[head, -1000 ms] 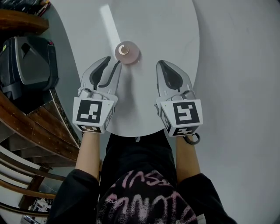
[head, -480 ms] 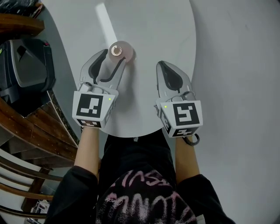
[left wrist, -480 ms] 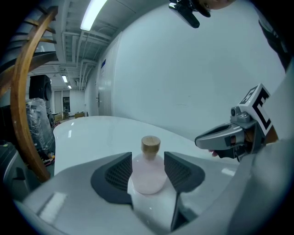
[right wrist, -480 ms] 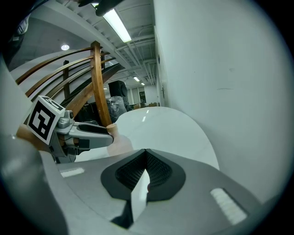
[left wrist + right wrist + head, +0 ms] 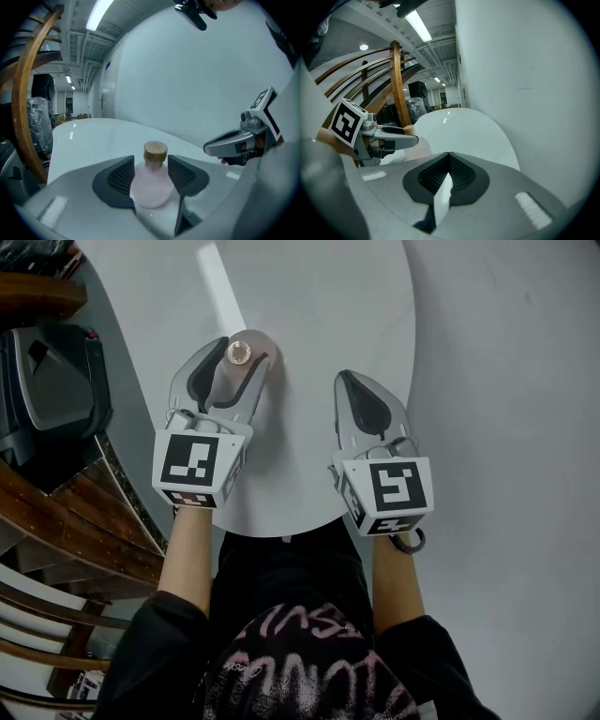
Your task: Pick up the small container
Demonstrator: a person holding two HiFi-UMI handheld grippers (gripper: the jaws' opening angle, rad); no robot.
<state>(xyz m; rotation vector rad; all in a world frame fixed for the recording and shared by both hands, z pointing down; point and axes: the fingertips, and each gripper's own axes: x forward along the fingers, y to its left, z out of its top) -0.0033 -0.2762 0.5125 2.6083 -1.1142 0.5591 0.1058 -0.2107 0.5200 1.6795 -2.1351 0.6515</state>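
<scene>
- Two grippers in play, one per hand. Nearest to me, my right gripper (image 5: 449, 174) is clamped shut on nothing, jaws pressed together, just parked over the near edge of the table (image 5: 319, 306).
- A second ago my left gripper (image 5: 151, 174) was short of the small container (image 5: 150, 187), which stood just past its tips. Since then I've pushed forward, and the bottle now sits right between the jaws.
- From the left gripper view the pads (image 5: 118, 180) look snug against both sides of the pink belly. I'd call that grasping the container, though I can't say how hard it squeezes.
- What that means: the reach is done, the grip is basically on, and the lift is what's left. I can't tell if the base has left the tabletop yet; my guess is not.
- Where it is: toward the left side of the table, a bit further out than the right gripper and well apart from it.
- Count, going outward: two grippers, one small container with one cork stopper (image 5: 155, 151), one white table.
- Further off on my left: one dark case (image 5: 52, 395) beside the table, plus curved wooden rails (image 5: 21, 98). There are several of those and I can't get an exact number.
</scene>
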